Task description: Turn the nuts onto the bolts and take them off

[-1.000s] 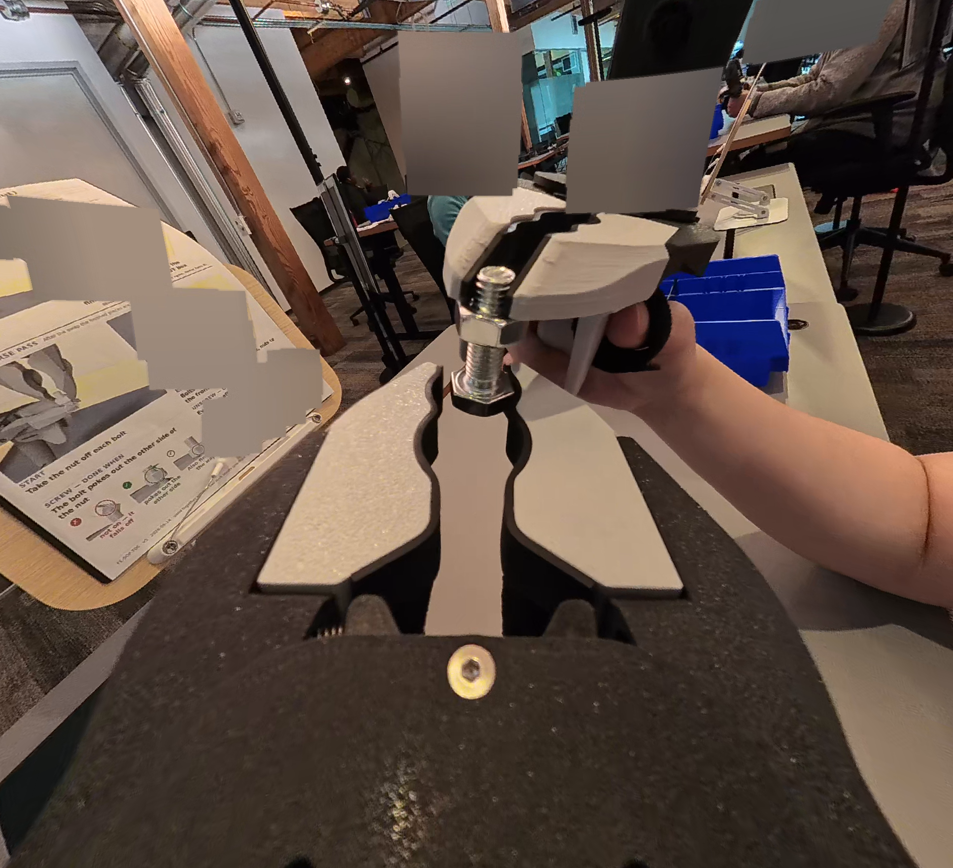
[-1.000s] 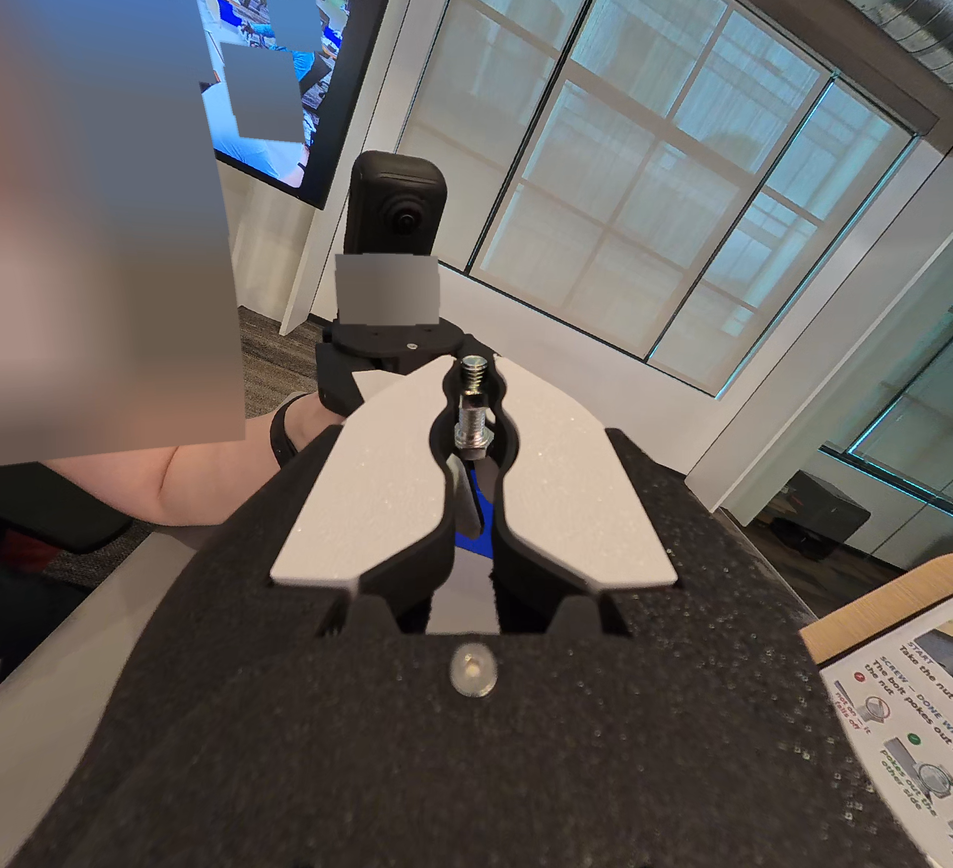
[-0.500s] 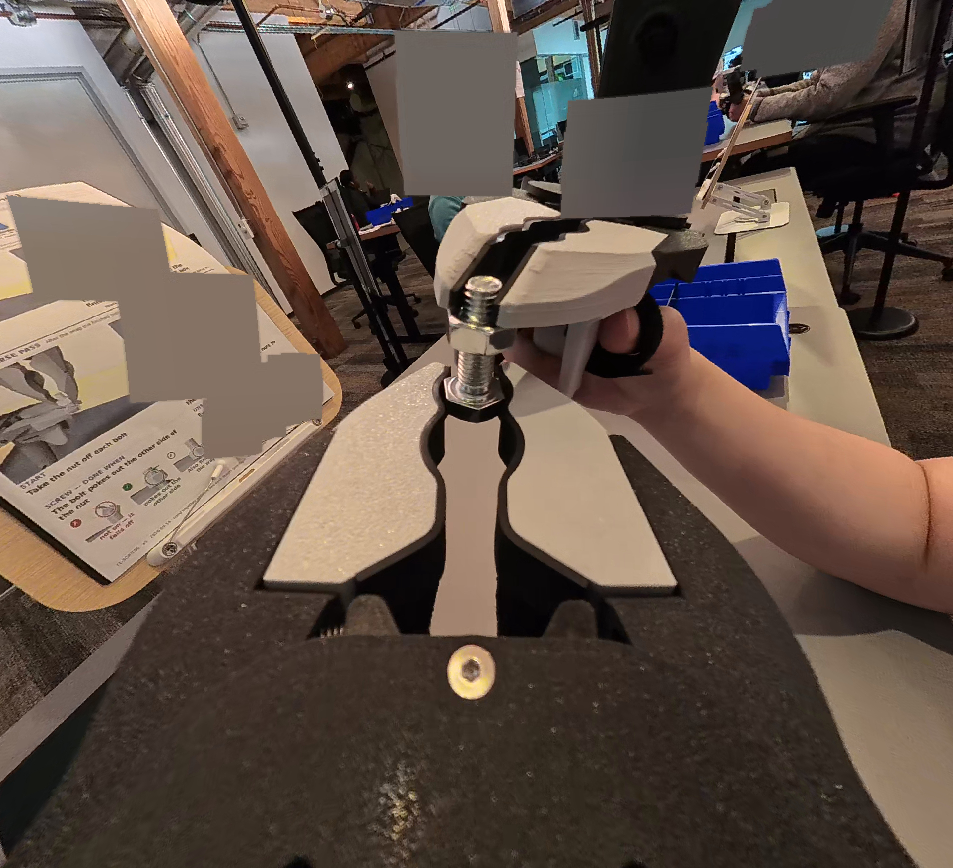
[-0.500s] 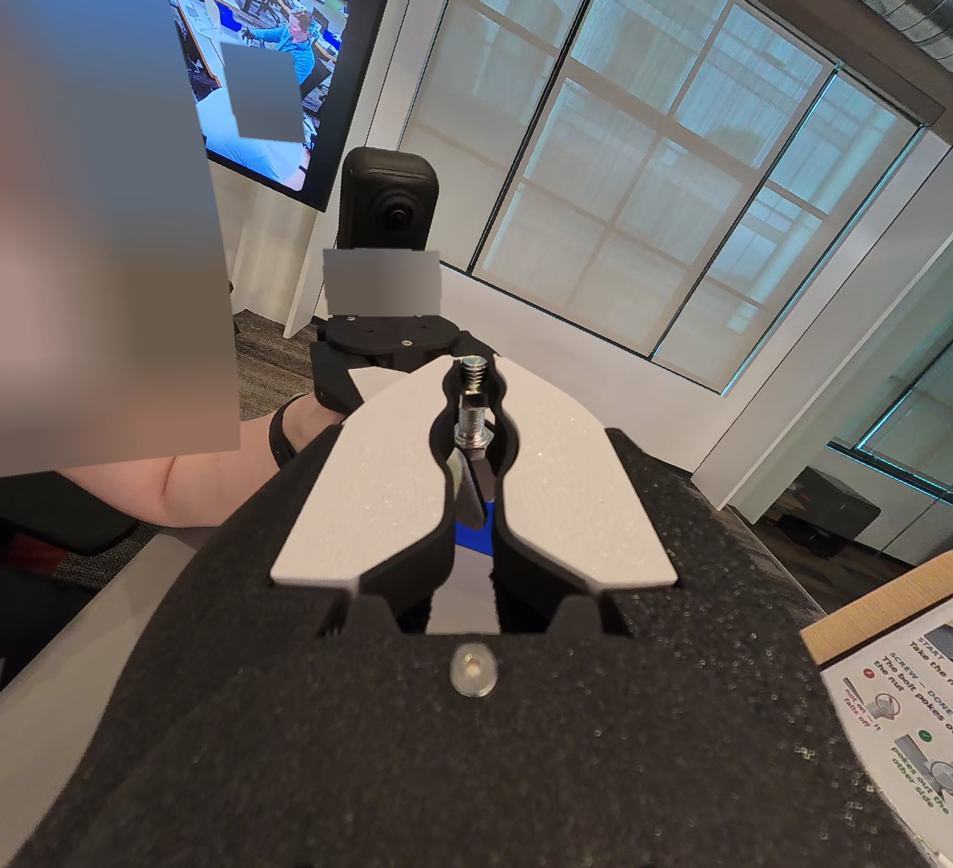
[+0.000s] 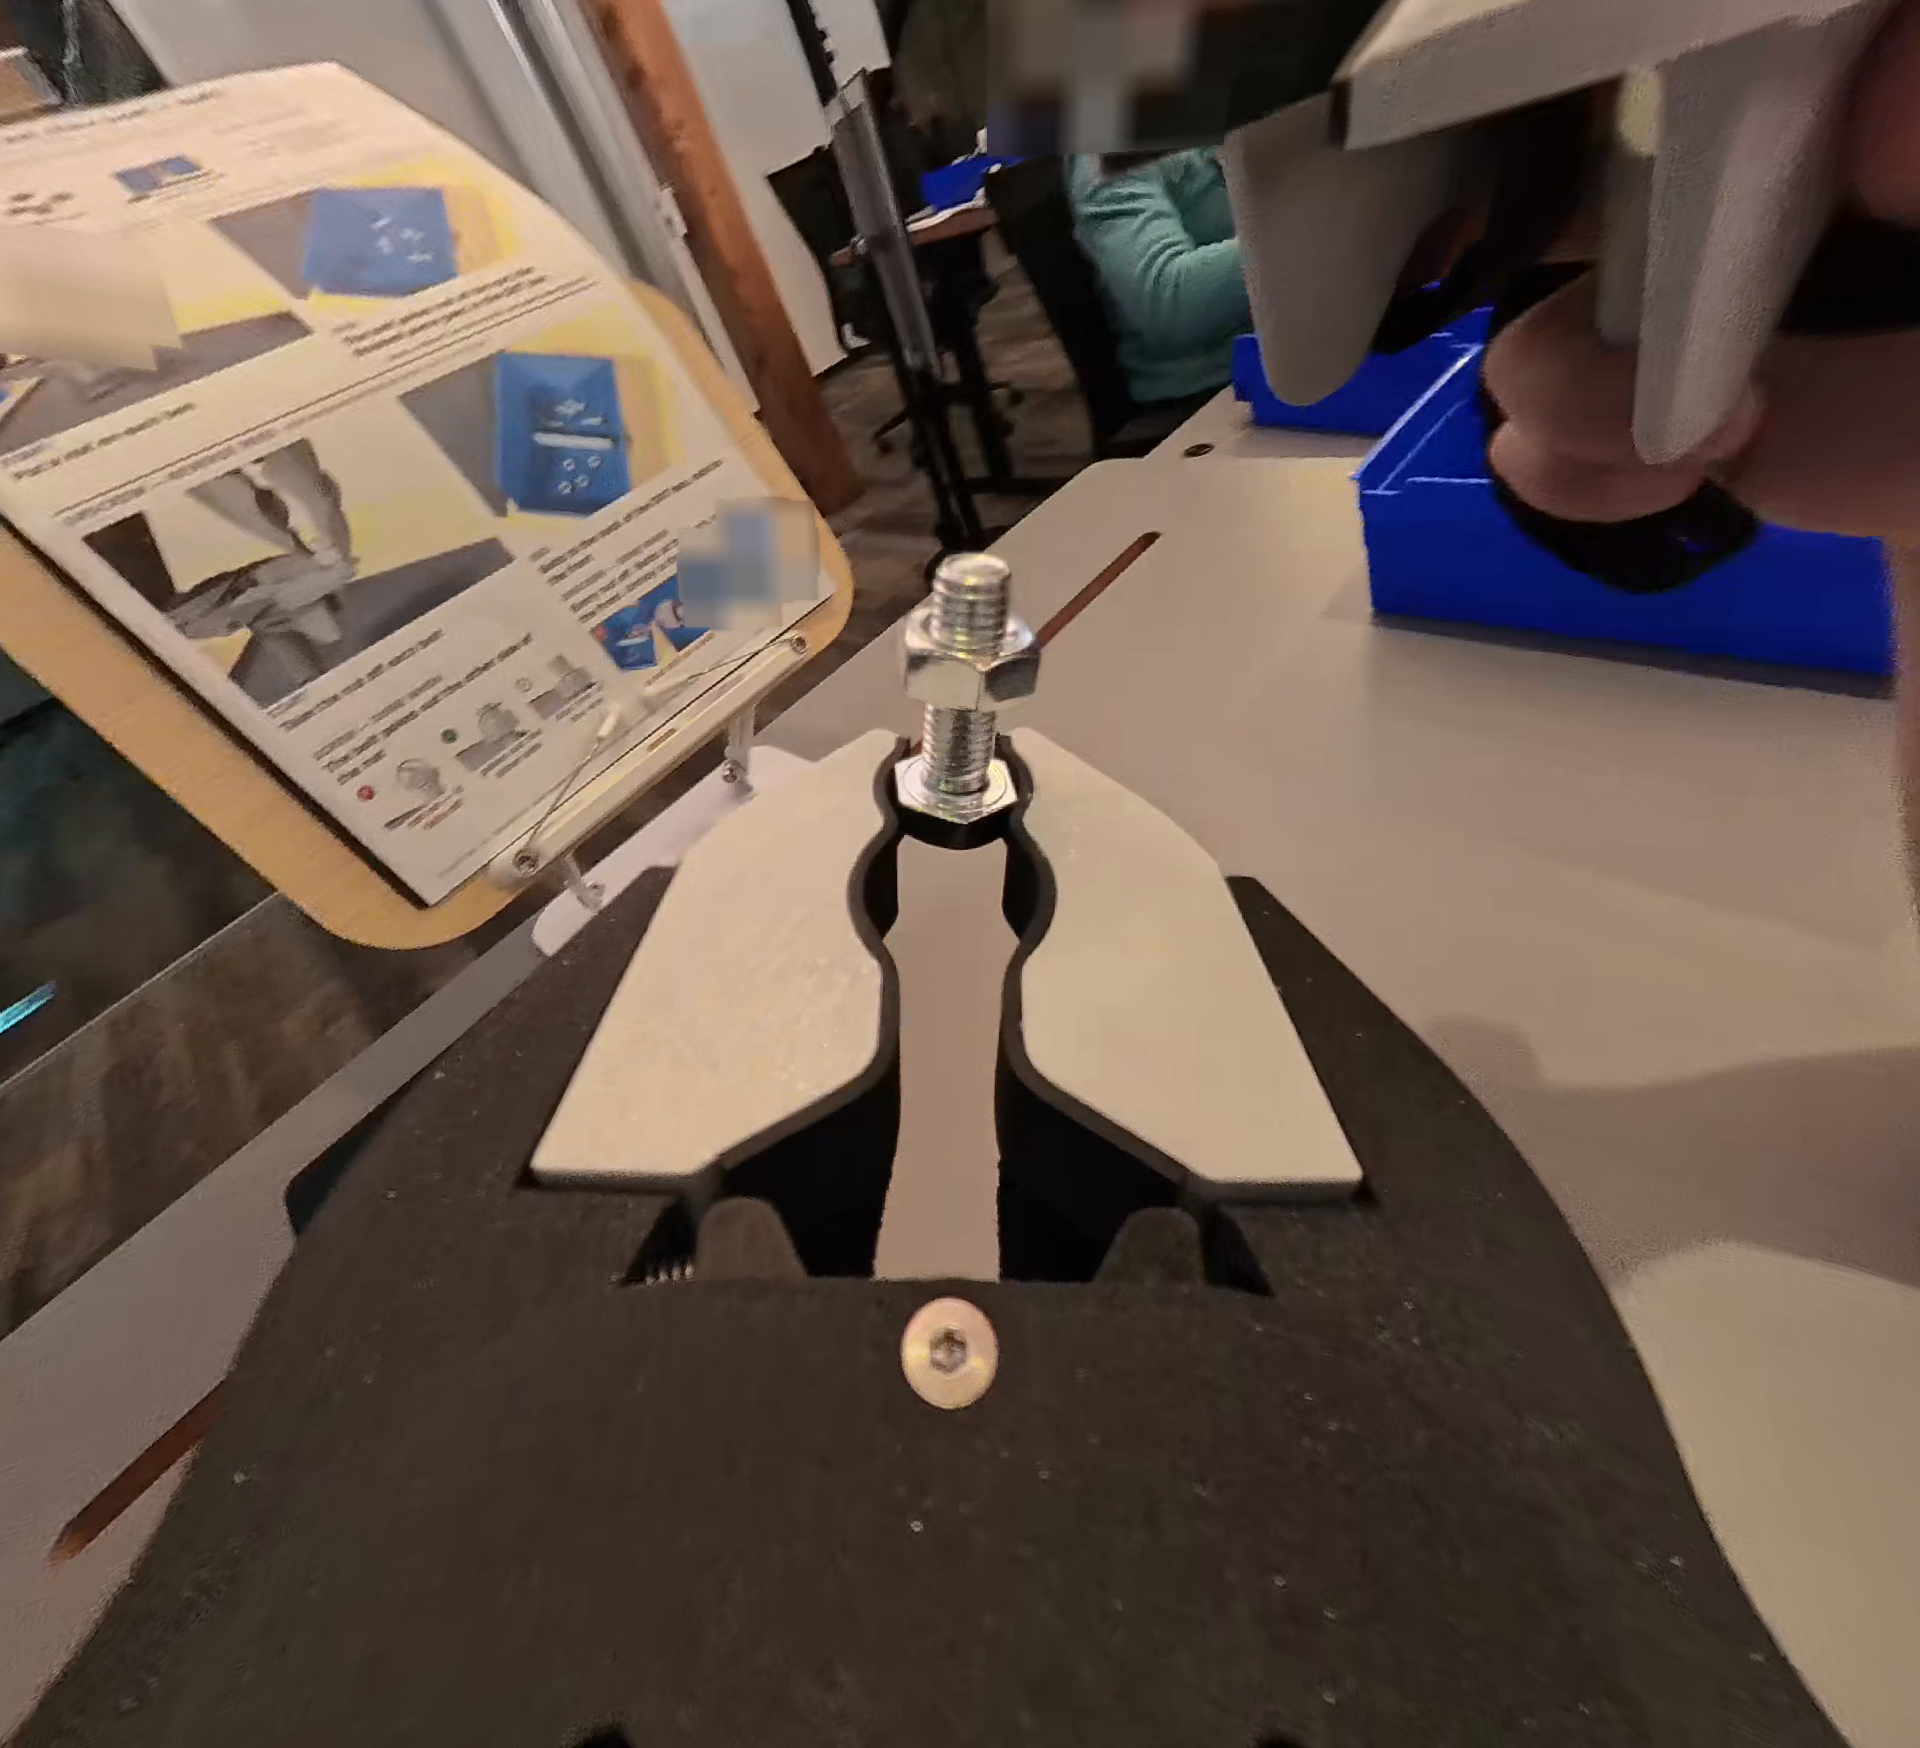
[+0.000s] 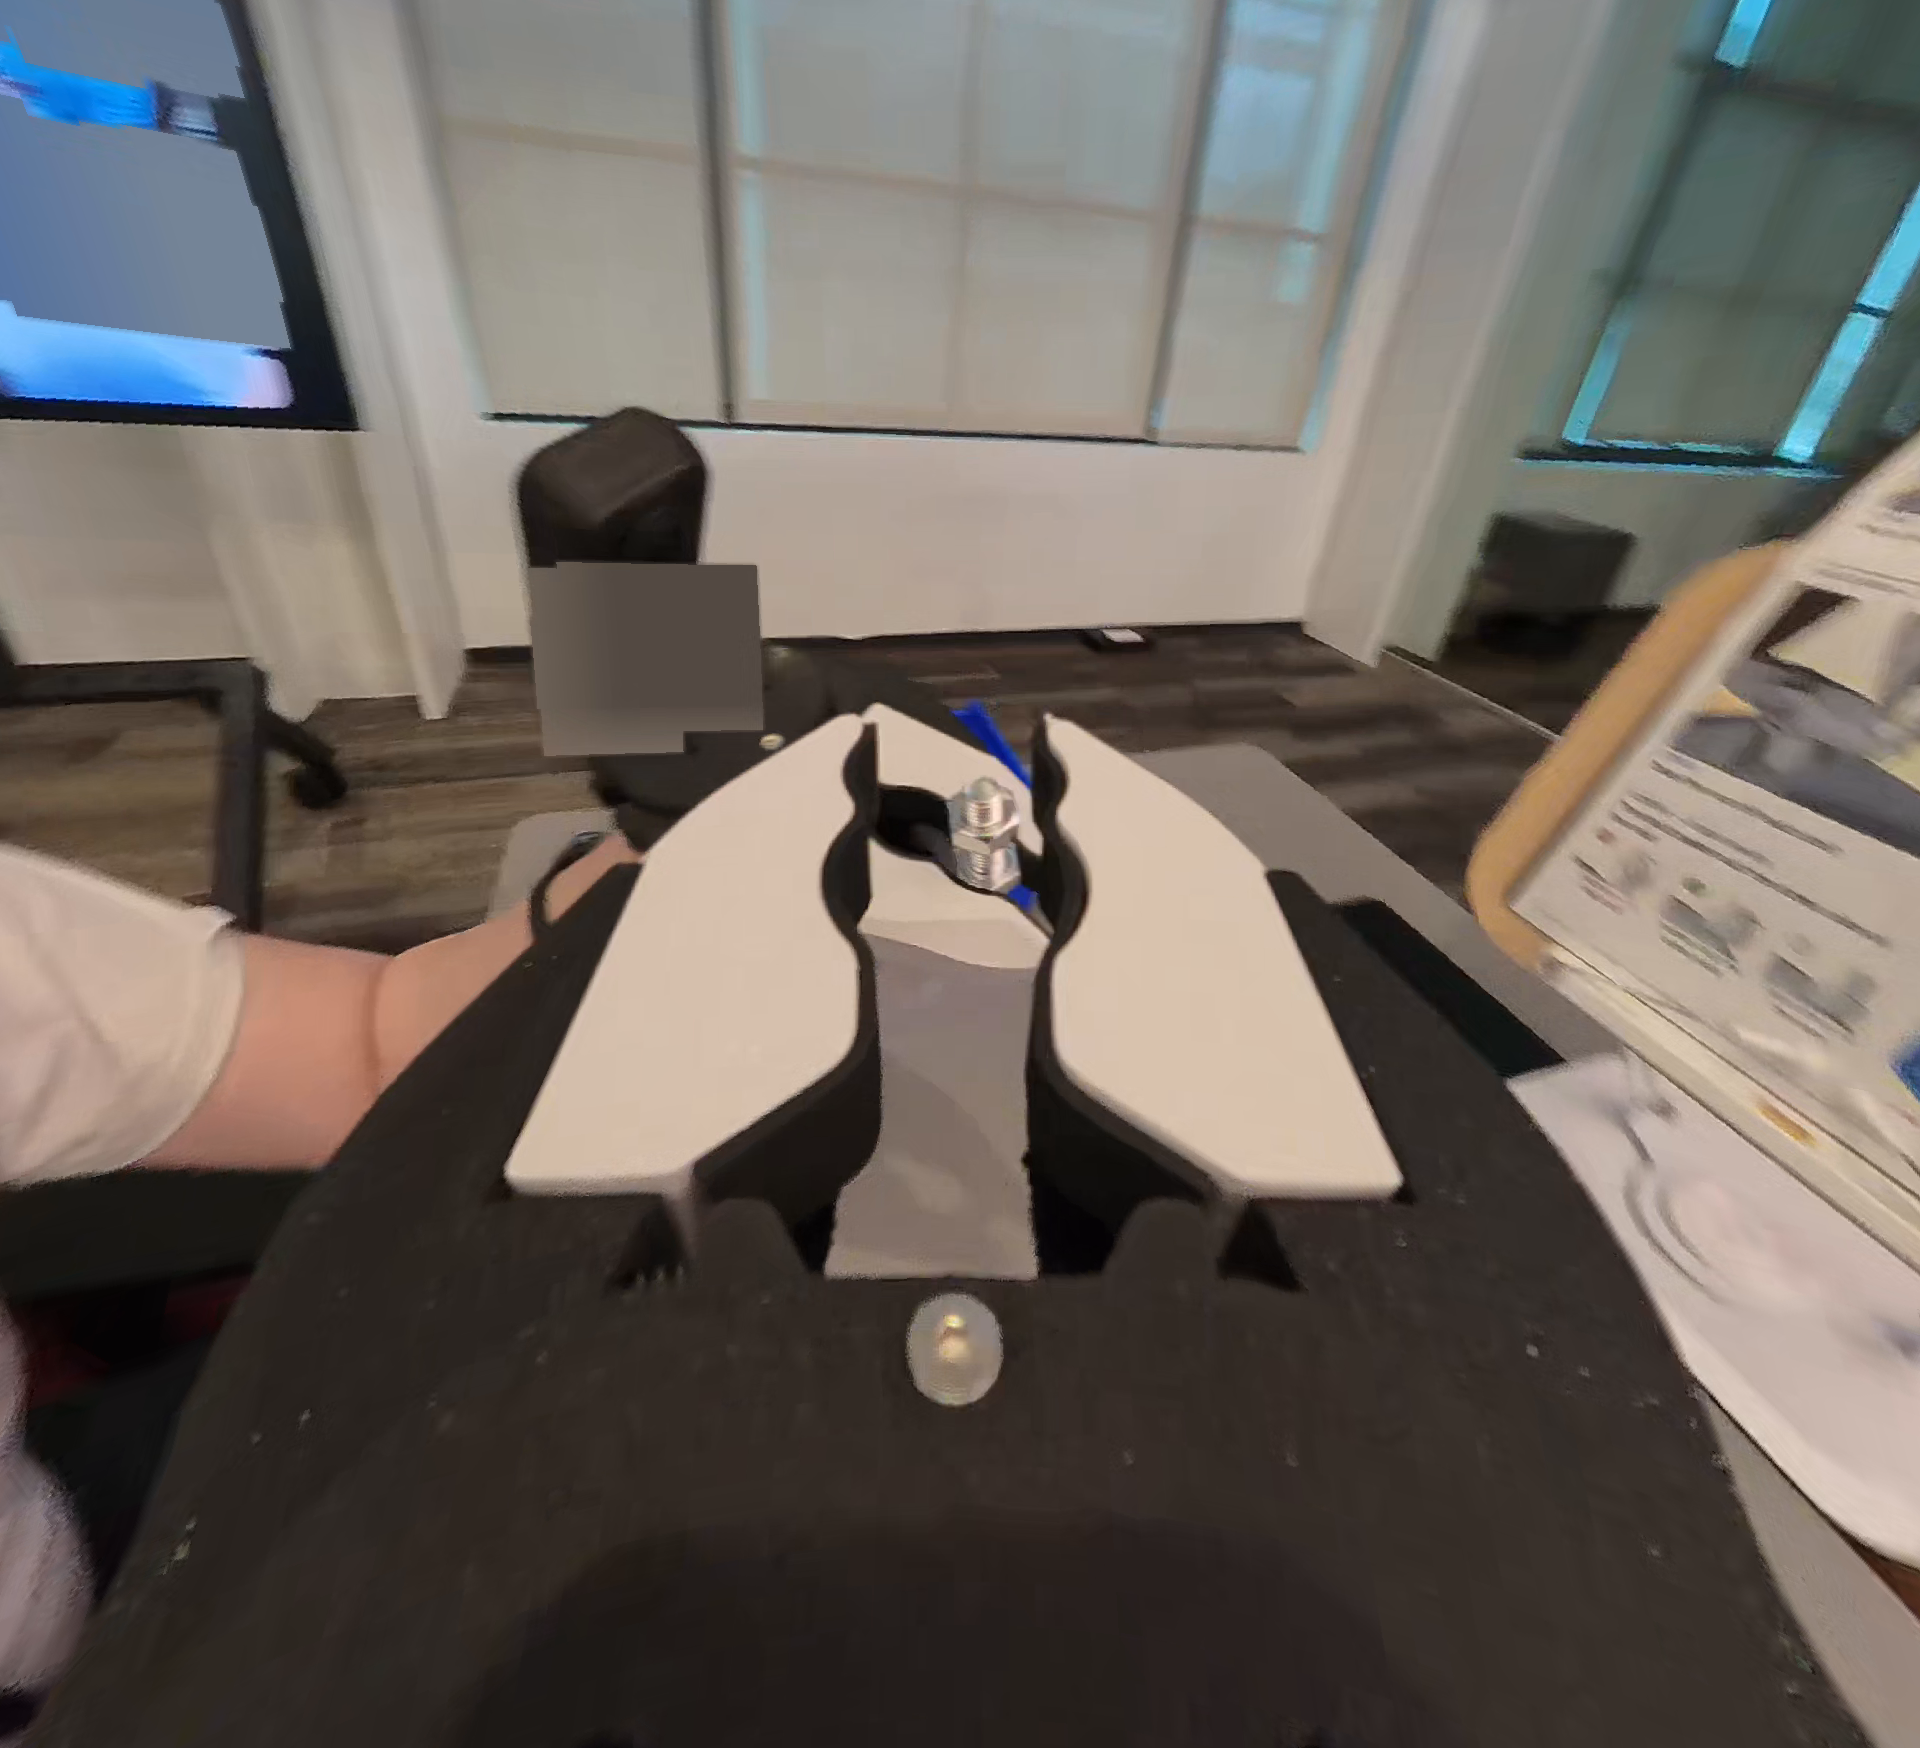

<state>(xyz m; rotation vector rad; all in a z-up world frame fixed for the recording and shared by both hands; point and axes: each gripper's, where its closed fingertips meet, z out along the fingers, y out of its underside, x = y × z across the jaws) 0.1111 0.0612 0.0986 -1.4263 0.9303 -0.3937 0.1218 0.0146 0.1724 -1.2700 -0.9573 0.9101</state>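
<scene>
My left gripper is shut on the head of a silver bolt and holds it upright above the grey table. A hex nut sits high on the thread, with a short threaded end showing above it. My right gripper is open and empty. The bolt and nut show past its fingertips, untouched. In the left wrist view the right gripper hangs at the upper right, above and clear of the bolt, with a hand on its handle.
A blue bin stands on the table behind and to the right of the bolt. A wooden-framed instruction board leans on a stand at the left; it also shows in the right wrist view. An office chair stands on the floor beyond. Tip to tip, the grippers are about 9 centimetres apart.
My right gripper has let go of the nut, opened and drawn up and away from the bolt. Both views have swung. The left gripper still holds the bolt.
</scene>
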